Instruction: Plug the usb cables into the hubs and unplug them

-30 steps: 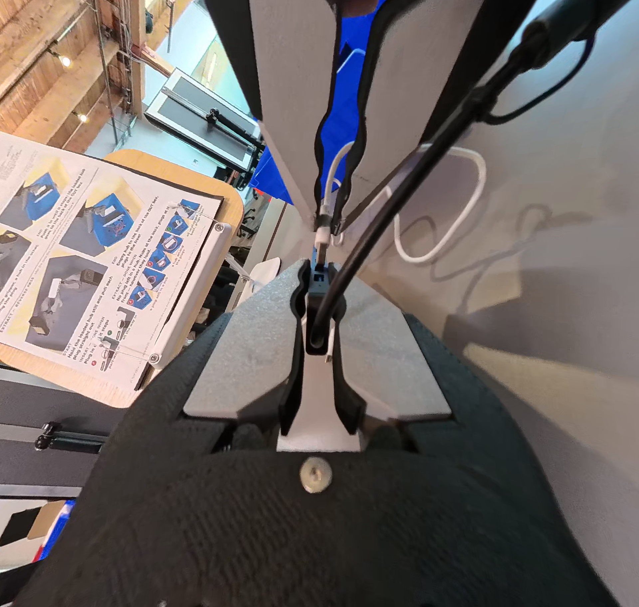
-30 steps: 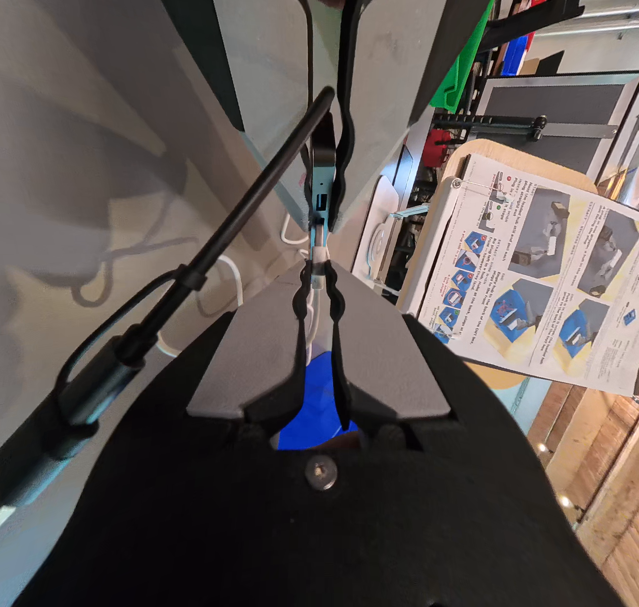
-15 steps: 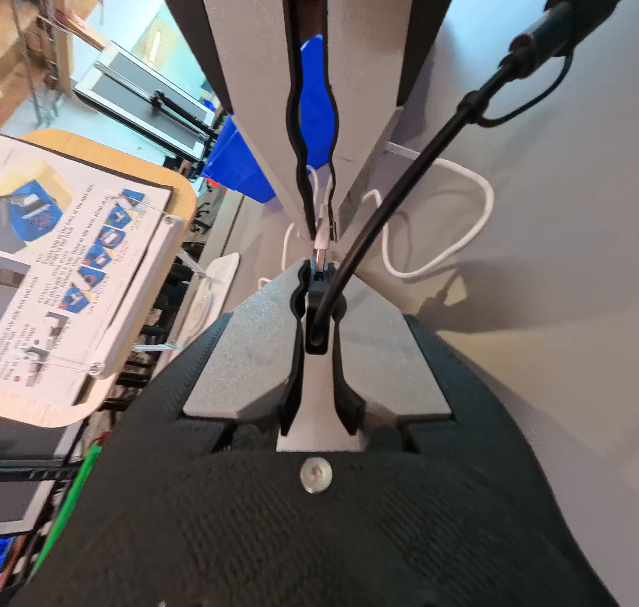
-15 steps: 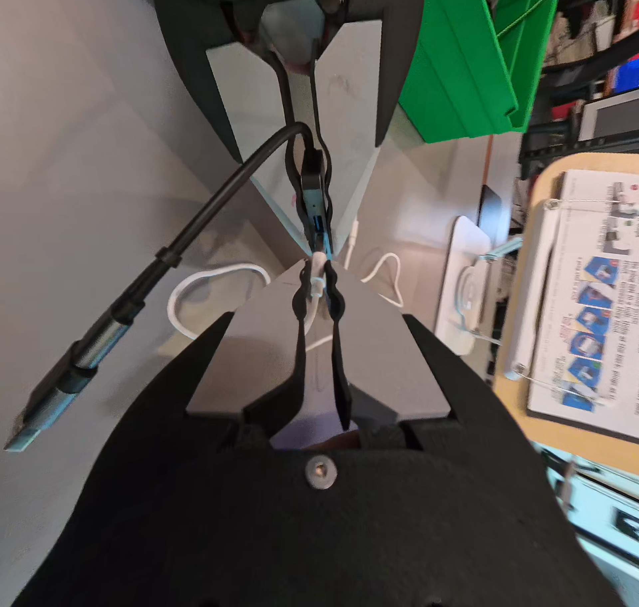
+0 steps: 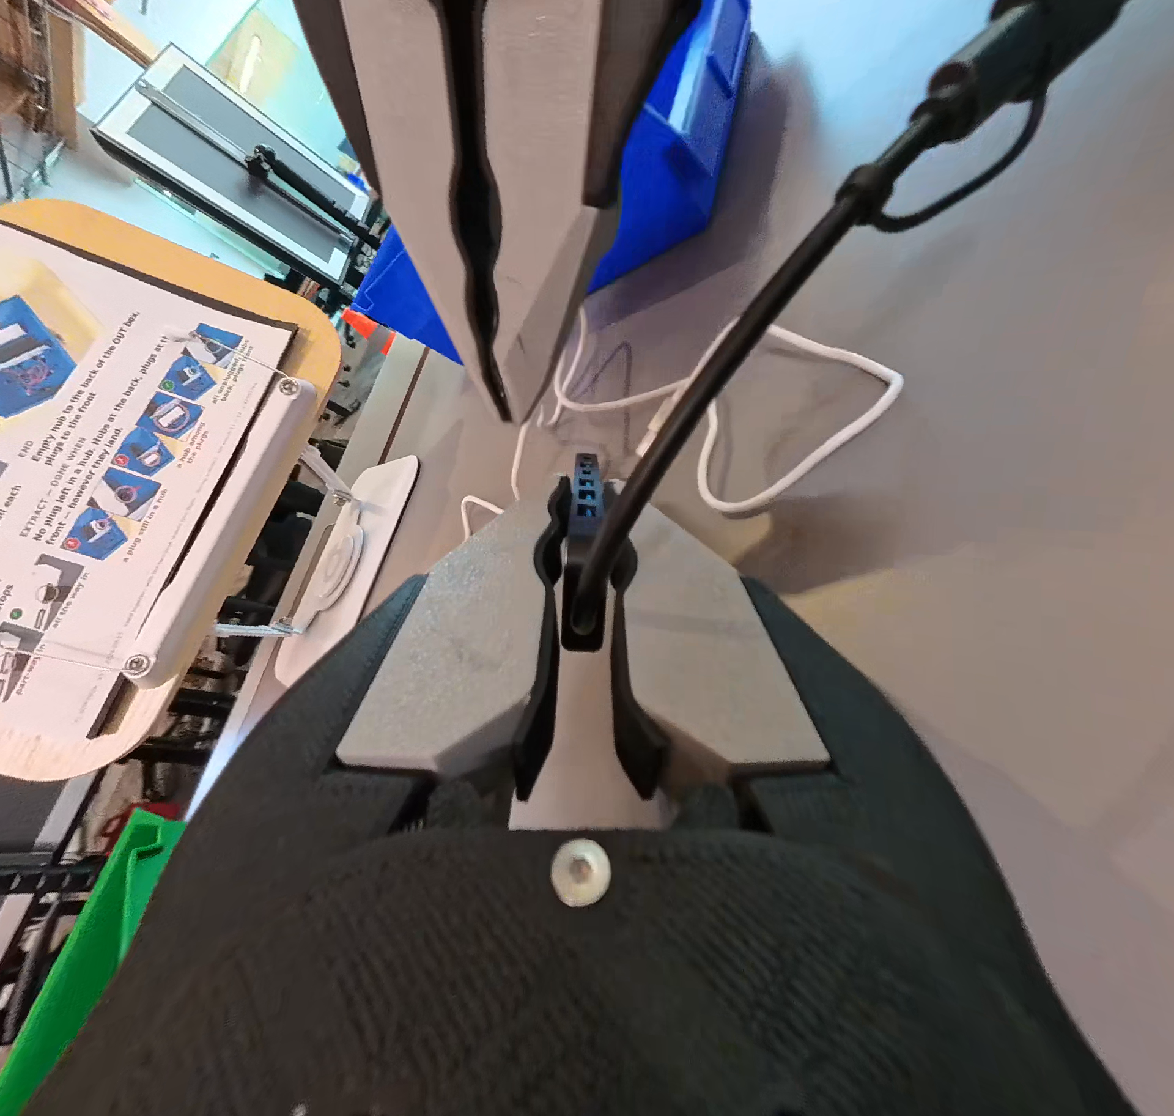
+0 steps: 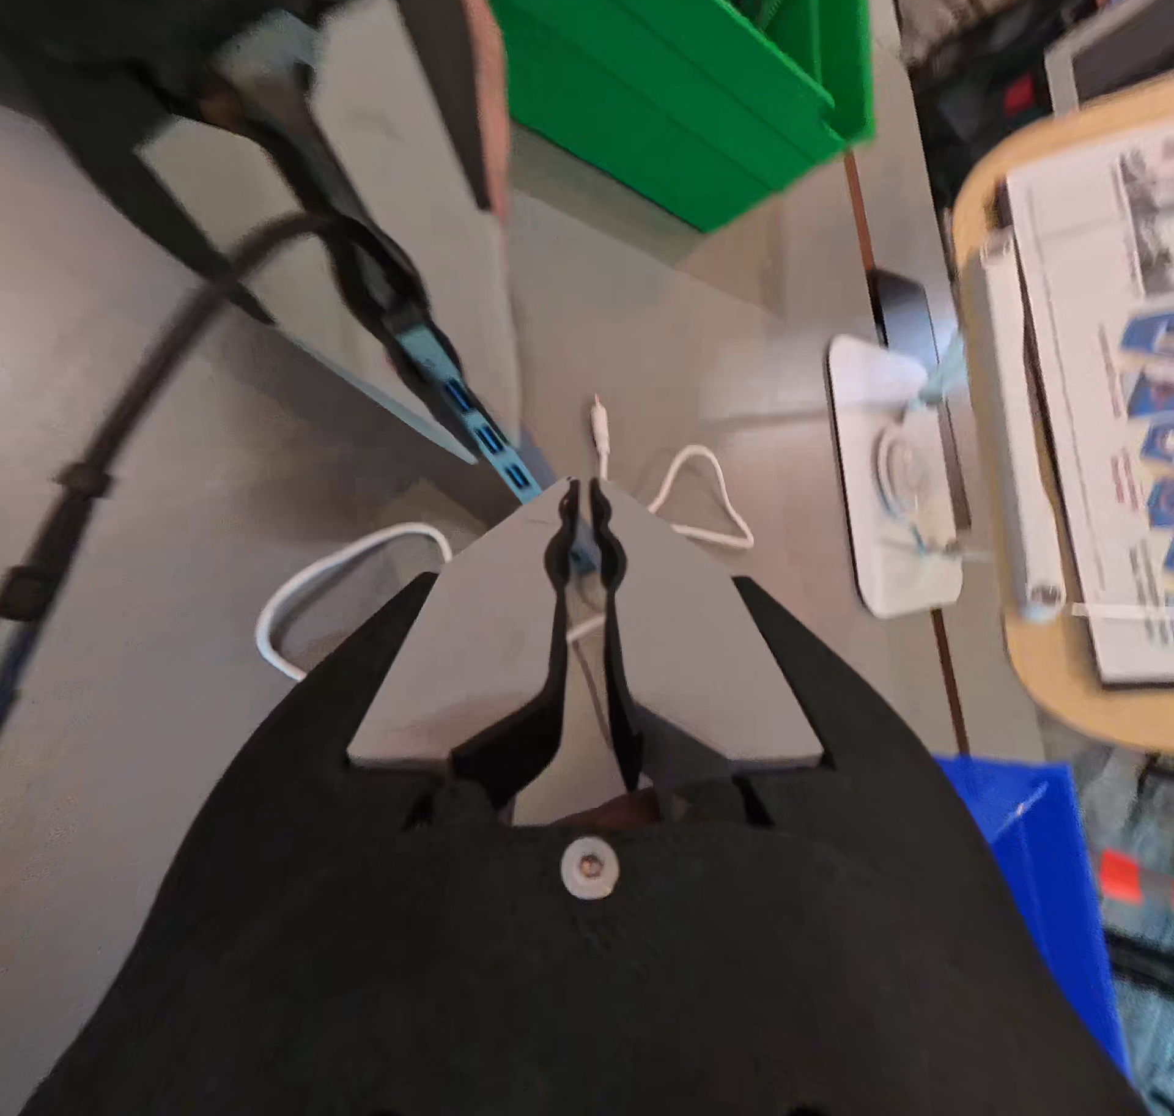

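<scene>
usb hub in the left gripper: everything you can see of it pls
The hub is a slim black bar, plastic by the look, with a row of blue ports along one narrow edge; all the ports in view are empty. The left gripper is shut on its rear half, so the ported end sticks out past the fingertips, above the grey table. A thick black cable leaves its rear end and arcs up to the right. The white cable lies loose on the table, not touching it.
</scene>
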The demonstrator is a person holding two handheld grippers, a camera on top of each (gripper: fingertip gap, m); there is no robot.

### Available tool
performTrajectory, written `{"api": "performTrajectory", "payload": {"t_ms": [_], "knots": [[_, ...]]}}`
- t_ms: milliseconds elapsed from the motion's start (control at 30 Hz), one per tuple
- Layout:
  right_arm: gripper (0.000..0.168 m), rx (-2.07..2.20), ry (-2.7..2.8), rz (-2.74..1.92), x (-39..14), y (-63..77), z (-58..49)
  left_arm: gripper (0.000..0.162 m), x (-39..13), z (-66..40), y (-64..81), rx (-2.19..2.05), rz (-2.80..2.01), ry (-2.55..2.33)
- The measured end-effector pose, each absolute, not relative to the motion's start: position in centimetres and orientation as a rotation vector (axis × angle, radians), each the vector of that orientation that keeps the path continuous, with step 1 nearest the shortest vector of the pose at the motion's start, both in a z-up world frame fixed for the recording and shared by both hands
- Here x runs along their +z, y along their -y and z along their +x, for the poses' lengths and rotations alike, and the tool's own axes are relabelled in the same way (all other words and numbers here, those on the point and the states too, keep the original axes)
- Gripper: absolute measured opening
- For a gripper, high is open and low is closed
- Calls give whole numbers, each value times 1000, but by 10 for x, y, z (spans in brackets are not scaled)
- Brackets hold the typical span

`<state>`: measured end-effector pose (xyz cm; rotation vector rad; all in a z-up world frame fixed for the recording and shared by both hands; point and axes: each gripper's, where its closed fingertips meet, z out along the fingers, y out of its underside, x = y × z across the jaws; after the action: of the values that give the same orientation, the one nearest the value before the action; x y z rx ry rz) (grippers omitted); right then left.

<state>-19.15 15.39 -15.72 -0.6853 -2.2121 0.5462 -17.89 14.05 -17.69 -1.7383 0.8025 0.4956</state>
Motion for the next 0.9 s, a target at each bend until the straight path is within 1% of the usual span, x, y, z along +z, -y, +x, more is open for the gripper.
{"api": "performTrajectory", "payload": {"t_ms": [67, 100, 200, 233, 367, 467, 533, 600, 700, 800, 900], "knots": [[23, 516, 2208, -818, -164, -173, -188, 6, -180, -178, -138, 491, -1739, -831], [28, 490, 2216, -903, -170, -183, -183, 6, -180, -179, -137, 497, -1735, -833], [25, 339, 2193, -1249, -198, -214, -156, 6, -178, -189, -135, 536, -1745, -801], [21, 325, 2149, -1364, -205, -219, -145, 7, -177, -191, -135, 542, -1746, -790], [17, 608, 1923, -1637, -211, -210, -126, 7, -175, -193, -136, 554, -1742, -778], [23, 758, 1824, -1761, -221, -207, -121, 6, -176, -192, -135, 540, -1743, -781], [19, 733, 1804, -1789, -230, -210, -116, 6, -175, -189, -133, 519, -1733, -786], [6, 640, 1772, -1743, -231, -219, -109, 6, -172, -190, -131, 511, -1726, -774], [9, 483, 1794, -1714, -238, -231, -94, 6, -170, -192, -129, 504, -1721, -761], [4, 520, 1812, -1735, -239, -228, -89, 6, -172, -192, -130, 508, -1730, -764], [4, 555, 1825, -1671, -239, -225, -104, 6, -176, -185, -131, 478, -1741, -783]]}}
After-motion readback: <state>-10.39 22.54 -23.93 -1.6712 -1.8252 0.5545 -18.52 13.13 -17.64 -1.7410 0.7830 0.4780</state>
